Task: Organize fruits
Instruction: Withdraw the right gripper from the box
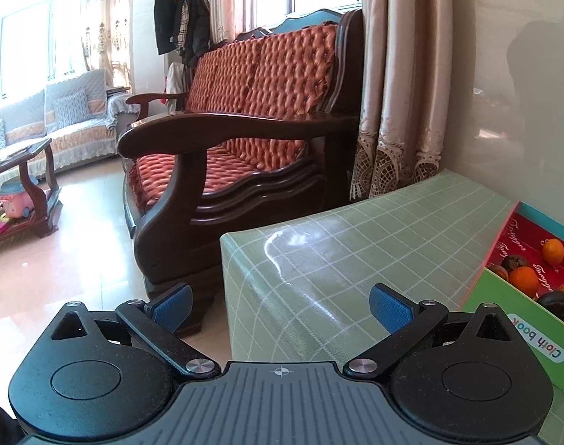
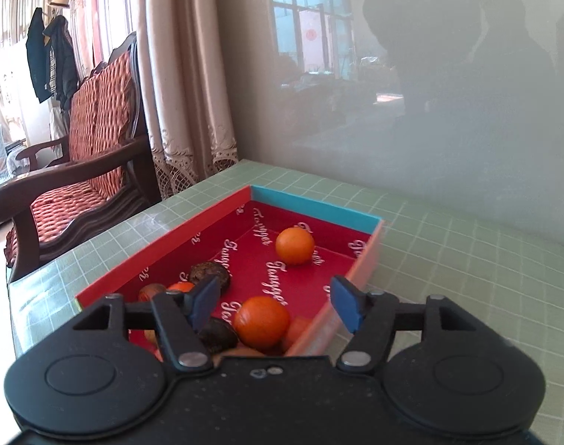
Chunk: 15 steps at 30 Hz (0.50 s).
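A shallow red-lined box (image 2: 222, 218) lies on the green checked table (image 2: 449, 259). It holds several oranges, one far (image 2: 294, 245) and one near (image 2: 261, 322), and several dark brown fruits (image 2: 204, 273). My right gripper (image 2: 276, 306) is open and empty, hovering over the box's near end with the near orange between its fingers' line. In the left wrist view the box (image 1: 519, 230) sits at the far right with oranges (image 1: 553, 253) and dark fruits (image 1: 554, 301). My left gripper (image 1: 280, 307) is open and empty, over the table's left edge, apart from the box.
A dark wooden sofa with orange cushions (image 1: 245, 129) stands left of the table. Curtains (image 1: 404, 74) hang behind the table's corner. A glossy wall (image 2: 430, 92) backs the table. A green "Cloth book" box side (image 1: 534, 337) faces the left gripper. Tiled floor (image 1: 78, 259) lies left.
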Each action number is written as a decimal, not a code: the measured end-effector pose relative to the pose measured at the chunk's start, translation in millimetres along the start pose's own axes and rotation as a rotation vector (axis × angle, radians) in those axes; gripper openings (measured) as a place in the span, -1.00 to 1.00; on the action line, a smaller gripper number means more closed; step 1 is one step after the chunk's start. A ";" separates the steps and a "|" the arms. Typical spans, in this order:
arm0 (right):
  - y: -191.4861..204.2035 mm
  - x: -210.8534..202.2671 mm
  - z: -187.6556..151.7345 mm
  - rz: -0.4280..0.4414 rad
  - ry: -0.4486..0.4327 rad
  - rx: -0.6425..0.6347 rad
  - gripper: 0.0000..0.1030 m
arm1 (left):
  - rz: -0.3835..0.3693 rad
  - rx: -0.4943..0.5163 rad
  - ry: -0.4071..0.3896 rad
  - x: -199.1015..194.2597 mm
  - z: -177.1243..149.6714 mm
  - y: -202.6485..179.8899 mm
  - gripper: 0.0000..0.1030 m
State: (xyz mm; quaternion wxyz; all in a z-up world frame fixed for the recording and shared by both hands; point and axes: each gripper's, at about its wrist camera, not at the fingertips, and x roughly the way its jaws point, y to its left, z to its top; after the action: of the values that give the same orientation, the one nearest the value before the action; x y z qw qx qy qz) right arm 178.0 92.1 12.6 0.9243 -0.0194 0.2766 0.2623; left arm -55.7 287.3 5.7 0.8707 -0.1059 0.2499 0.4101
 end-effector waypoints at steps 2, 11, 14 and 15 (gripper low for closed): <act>-8.2 -14.3 -4.8 -0.007 -0.008 0.021 0.49 | -0.020 0.022 0.002 -2.6 -0.4 -8.6 0.96; -33.5 -80.1 -39.2 -0.119 -0.038 0.097 0.96 | -0.168 0.167 -0.010 -35.2 -10.8 -71.7 0.96; -37.8 -100.9 -50.4 -0.174 -0.063 0.116 0.99 | -0.234 0.230 -0.017 -52.0 -18.1 -95.8 0.99; -39.2 -106.7 -53.6 -0.189 -0.068 0.125 0.99 | -0.256 0.246 -0.018 -57.8 -21.0 -102.7 1.00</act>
State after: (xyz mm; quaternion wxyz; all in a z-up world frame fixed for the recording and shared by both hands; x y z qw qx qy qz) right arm 94.9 -2.0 18.6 0.9532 0.0213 0.2576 0.1567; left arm -15.3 175.0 15.9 0.9245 -0.0257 0.2748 0.2629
